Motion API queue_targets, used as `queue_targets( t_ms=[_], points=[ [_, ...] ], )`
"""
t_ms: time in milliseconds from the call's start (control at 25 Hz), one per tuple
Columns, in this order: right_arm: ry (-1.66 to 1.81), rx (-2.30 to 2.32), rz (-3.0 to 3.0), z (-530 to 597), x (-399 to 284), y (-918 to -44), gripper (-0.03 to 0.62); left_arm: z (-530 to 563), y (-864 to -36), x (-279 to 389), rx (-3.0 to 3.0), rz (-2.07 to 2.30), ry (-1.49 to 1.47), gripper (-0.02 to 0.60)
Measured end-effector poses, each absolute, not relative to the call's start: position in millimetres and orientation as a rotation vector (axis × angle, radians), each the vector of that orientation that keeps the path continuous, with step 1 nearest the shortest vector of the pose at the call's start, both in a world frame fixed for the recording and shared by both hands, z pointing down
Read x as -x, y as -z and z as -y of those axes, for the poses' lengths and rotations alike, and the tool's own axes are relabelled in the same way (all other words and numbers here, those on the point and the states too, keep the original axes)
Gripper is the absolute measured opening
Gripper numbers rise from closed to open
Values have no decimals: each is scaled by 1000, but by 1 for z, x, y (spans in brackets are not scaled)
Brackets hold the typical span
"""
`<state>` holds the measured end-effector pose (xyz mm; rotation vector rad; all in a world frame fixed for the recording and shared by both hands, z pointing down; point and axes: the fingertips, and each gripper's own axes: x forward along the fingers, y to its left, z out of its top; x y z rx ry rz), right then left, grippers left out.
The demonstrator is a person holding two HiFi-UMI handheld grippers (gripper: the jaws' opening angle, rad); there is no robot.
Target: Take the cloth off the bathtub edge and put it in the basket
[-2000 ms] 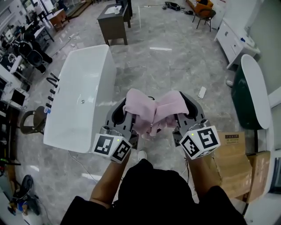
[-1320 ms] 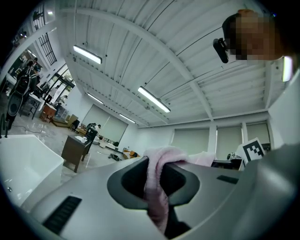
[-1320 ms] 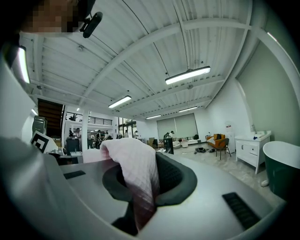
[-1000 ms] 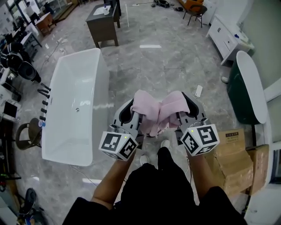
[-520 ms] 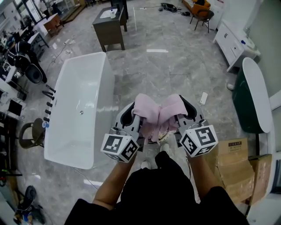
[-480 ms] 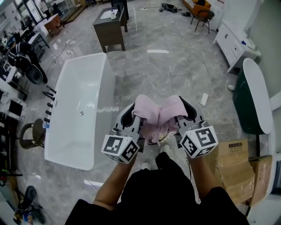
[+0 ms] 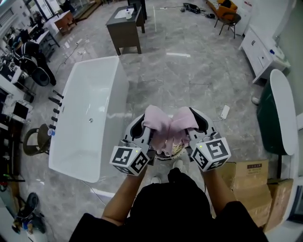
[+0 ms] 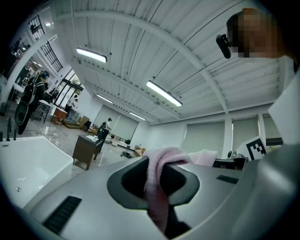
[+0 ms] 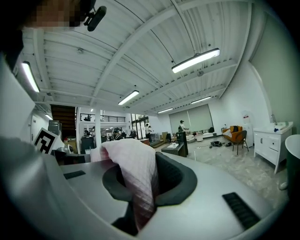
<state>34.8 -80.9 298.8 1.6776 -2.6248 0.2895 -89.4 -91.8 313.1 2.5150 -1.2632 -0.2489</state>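
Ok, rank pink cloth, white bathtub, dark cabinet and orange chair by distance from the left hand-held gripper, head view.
1. pink cloth, in the left hand-held gripper
2. white bathtub, at left
3. dark cabinet, far ahead
4. orange chair, top right

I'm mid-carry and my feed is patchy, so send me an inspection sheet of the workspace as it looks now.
Surface: grey marble floor, glossy.
Job's things: pink cloth clear of the white bathtub, hanging between both grippers; what looks like the woven basket shows just below it.
Clutter: cardboard boxes at right.
Grippers: left gripper and right gripper both shut on the cloth.
Cables: white power strip on the floor.
Surroundings: dark cabinet, dark green tub.
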Motion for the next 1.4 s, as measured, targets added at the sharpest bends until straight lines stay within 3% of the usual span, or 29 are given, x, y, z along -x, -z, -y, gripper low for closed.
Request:
queue_targets(
  t_ms=[600,1400],
  points=[
    [-335,-1333,2737,124,-36,-352,64,119,-372,64,-2363,1454,169,55],
    [-517,-1259,2557,160,-21,-457,64,157,-496,64,-2179,1395,-15,55]
  ],
)
